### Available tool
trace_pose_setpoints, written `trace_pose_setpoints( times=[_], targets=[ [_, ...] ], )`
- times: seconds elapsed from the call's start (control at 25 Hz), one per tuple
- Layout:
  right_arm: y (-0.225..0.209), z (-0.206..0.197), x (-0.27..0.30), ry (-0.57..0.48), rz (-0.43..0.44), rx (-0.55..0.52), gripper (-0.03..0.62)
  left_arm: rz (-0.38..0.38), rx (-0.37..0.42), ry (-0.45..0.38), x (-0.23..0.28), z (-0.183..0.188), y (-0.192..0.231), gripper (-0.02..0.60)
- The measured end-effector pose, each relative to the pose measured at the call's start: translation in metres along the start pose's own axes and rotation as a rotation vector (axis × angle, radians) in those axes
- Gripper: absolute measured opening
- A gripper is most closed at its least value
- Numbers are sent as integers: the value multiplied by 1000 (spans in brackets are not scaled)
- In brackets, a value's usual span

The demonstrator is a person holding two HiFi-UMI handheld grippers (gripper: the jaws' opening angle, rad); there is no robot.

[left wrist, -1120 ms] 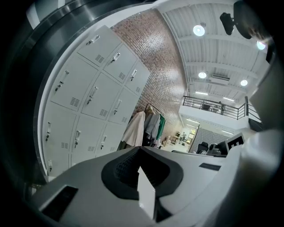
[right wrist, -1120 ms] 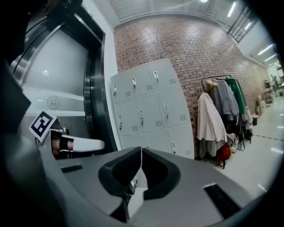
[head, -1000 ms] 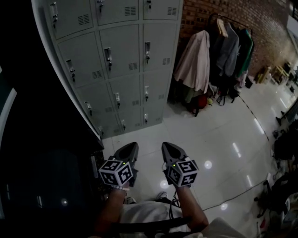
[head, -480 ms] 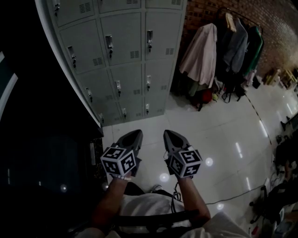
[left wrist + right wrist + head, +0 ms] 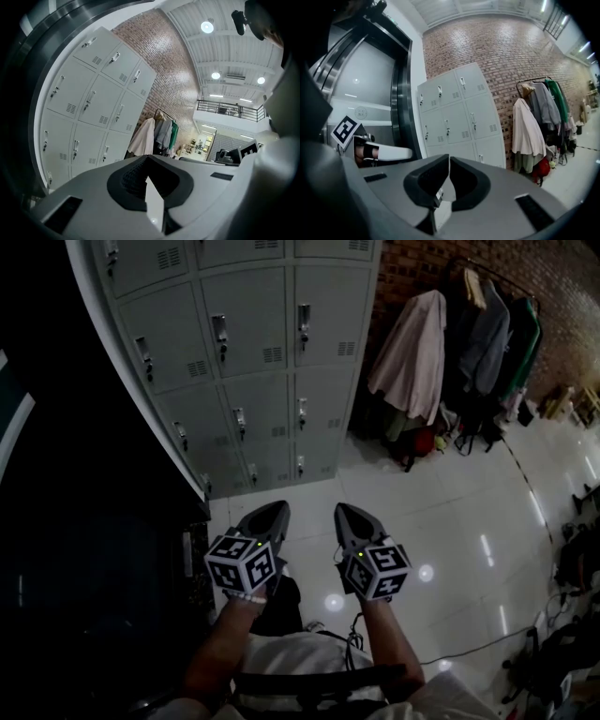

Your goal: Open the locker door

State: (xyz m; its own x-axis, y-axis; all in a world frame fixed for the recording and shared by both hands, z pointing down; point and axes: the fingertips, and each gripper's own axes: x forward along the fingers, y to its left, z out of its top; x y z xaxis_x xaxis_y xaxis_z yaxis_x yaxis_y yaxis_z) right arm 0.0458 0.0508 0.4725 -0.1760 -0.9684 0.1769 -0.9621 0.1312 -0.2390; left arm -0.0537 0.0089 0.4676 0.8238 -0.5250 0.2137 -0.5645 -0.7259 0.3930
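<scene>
A bank of grey metal lockers (image 5: 253,352) stands ahead against a brick wall, every door shut, each with a small latch handle (image 5: 219,332). Both grippers hover side by side over the white floor, well short of the lockers. My left gripper (image 5: 274,512) is shut with nothing in it, and my right gripper (image 5: 343,512) is the same. In the left gripper view the closed jaws (image 5: 146,158) point up at the lockers (image 5: 89,108). In the right gripper view the lockers (image 5: 459,112) rise beyond the shut gripper (image 5: 449,159).
A coat rack hung with jackets (image 5: 450,343) stands right of the lockers against the brick wall (image 5: 422,268). A dark metal door frame (image 5: 103,502) runs down the left side. The glossy tiled floor (image 5: 450,521) spreads to the right, with cables (image 5: 487,638) near its lower edge.
In the head view both grippers have risen a little toward the lockers, and the lockers and coat rack have drifted down and right. Both stay shut.
</scene>
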Motion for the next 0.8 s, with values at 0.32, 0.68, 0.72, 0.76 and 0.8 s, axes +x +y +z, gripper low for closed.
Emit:
trace_pose_setpoints(
  times=[0.32,0.68,0.72,0.76,0.8],
  targets=[
    [-40,19,72,2,-15,-25,29,-13,-2,-9,68,30,46,-9],
    [-77,62,198,-10,-10,-26,29,-12,3,-32,154,99,125,-9],
    [-79,67,212,-11,-11,-30,29,-12,6,-35,161,108,135,-9],
    [-80,72,226,-12,-11,-34,29,-13,8,-39,168,117,144,-9],
    [-81,76,238,-13,-12,-37,29,-12,10,-42,174,124,154,-9]
  ],
)
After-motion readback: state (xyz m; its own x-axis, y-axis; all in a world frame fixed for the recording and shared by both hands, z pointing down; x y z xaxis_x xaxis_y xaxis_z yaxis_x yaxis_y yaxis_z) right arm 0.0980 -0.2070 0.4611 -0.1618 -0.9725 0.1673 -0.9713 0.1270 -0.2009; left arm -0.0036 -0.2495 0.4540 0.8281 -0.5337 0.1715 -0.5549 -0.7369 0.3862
